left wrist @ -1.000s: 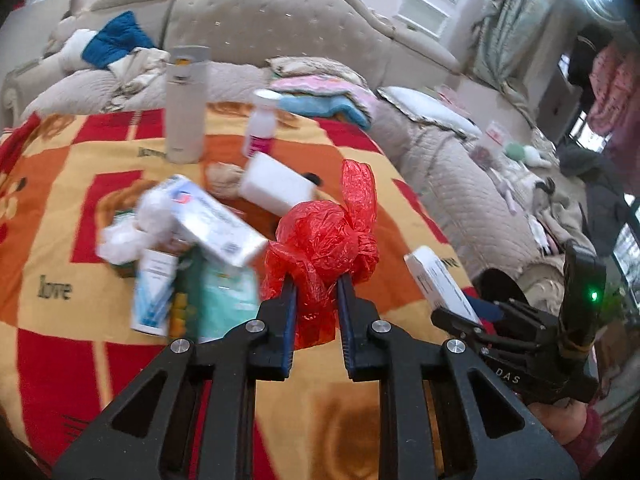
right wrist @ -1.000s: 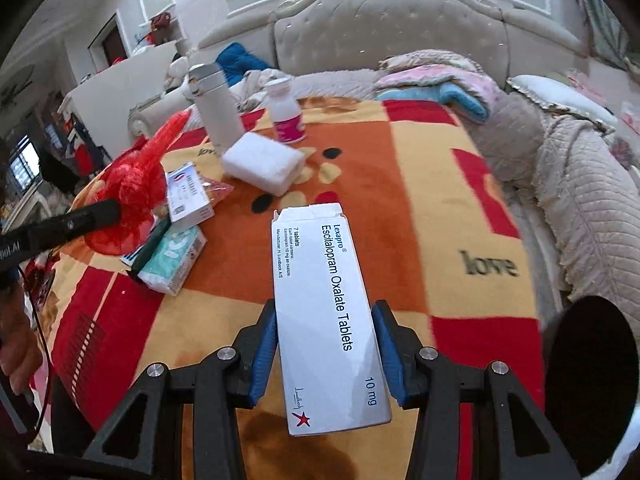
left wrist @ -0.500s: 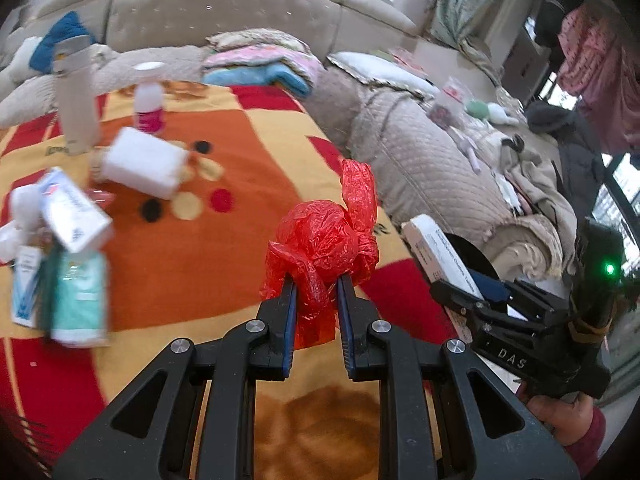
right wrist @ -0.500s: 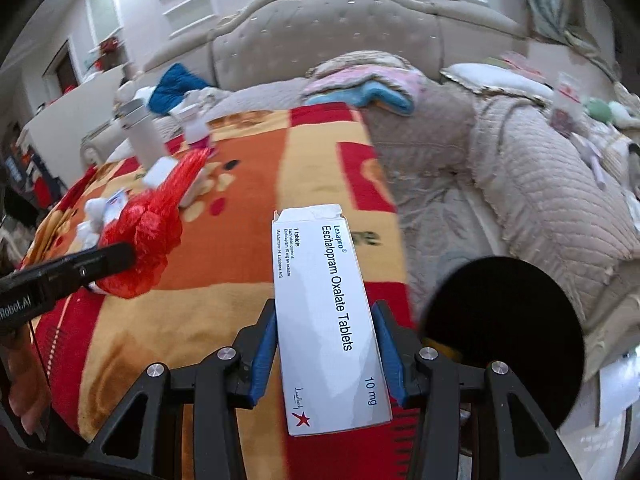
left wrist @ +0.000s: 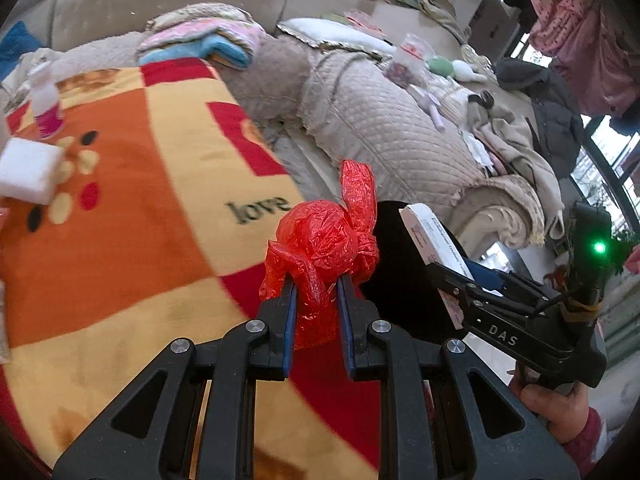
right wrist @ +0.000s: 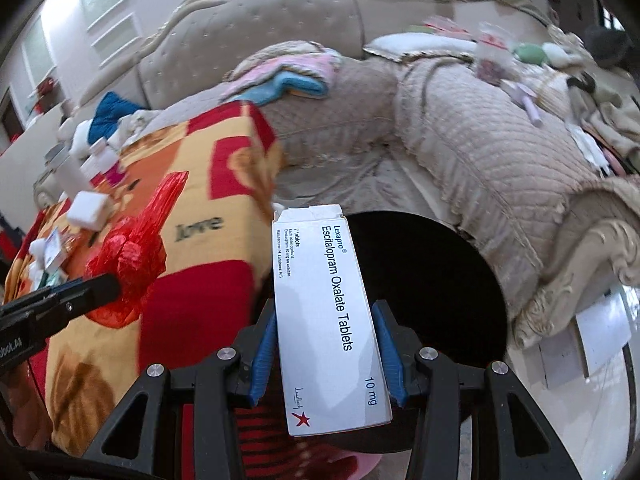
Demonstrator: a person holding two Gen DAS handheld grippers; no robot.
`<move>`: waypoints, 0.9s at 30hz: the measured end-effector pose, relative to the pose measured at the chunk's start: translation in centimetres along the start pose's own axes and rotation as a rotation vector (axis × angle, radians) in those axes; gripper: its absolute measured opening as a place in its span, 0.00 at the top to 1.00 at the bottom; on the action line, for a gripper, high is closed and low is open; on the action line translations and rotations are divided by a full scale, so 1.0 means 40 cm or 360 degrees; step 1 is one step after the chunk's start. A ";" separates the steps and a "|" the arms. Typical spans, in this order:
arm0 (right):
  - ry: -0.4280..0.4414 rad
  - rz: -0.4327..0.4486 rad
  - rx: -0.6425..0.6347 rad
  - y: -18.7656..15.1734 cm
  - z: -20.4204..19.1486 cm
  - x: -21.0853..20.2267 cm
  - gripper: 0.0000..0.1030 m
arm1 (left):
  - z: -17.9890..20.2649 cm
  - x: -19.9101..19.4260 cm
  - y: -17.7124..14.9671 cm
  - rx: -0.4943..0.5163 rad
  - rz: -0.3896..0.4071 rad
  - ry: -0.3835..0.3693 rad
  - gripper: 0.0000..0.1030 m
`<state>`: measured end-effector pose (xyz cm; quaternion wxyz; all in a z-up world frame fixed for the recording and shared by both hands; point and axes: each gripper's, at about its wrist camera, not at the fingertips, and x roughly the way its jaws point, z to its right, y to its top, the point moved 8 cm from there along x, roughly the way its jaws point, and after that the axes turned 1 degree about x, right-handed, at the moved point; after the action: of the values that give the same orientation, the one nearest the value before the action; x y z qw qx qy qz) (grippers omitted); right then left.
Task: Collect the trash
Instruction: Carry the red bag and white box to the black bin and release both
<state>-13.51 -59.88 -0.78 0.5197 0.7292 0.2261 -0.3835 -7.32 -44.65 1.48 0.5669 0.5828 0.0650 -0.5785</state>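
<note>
My left gripper (left wrist: 316,300) is shut on a knotted red plastic bag (left wrist: 324,240), held above the right edge of the blanket-covered table. My right gripper (right wrist: 326,344) is shut on a white tablet box (right wrist: 328,312) printed "Escitalopram Oxalate Tablets", held over a round black bin opening (right wrist: 432,288). In the left wrist view the box (left wrist: 432,236) and right gripper (left wrist: 452,280) sit just right of the red bag, with the black bin (left wrist: 400,280) behind them. In the right wrist view the red bag (right wrist: 132,248) and left gripper (right wrist: 116,286) are at the left.
An orange, red and yellow blanket (left wrist: 140,208) covers the table, with a white block (left wrist: 28,176) and a small pink-labelled bottle (left wrist: 46,108) at the far left. A beige quilted sofa (left wrist: 392,128) with clothes and cushions wraps behind and to the right.
Both grippers have swung right, away from the pile of trash on the table and toward the black bin. The box now hangs over the bin opening. Both grips are unchanged.
</note>
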 end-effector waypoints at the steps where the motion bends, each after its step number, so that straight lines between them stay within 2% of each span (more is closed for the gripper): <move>1: -0.0008 -0.0004 0.0011 -0.001 0.012 0.002 0.56 | 0.009 0.009 0.000 0.0005 -0.0008 -0.0006 0.84; 10: -0.0052 -0.0025 0.0091 -0.011 0.088 0.020 0.56 | 0.101 0.077 -0.003 0.0043 -0.0083 -0.0095 0.84; 16: -0.0077 -0.0029 0.0111 -0.012 0.103 0.021 0.56 | 0.136 0.098 -0.005 0.0027 -0.0103 -0.0200 0.84; 19: -0.0092 -0.0023 0.0140 -0.010 0.109 0.019 0.54 | 0.139 0.101 -0.010 0.0005 -0.0120 -0.0236 0.73; 21: -0.0108 -0.0013 0.0158 -0.007 0.116 0.015 0.51 | 0.135 0.099 -0.009 -0.0014 -0.0116 -0.0244 0.53; 23: -0.0115 -0.0020 0.0169 -0.007 0.119 0.014 0.51 | 0.129 0.092 -0.008 -0.0028 -0.0097 -0.0246 0.49; 27: -0.0115 -0.0031 0.0179 -0.009 0.117 0.013 0.50 | 0.111 0.079 -0.012 -0.0030 -0.0098 -0.0215 0.49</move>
<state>-14.99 -64.15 -2.17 0.4821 0.7407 0.1924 -0.4265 -9.32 -49.60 0.23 0.5574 0.5347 0.0501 -0.6331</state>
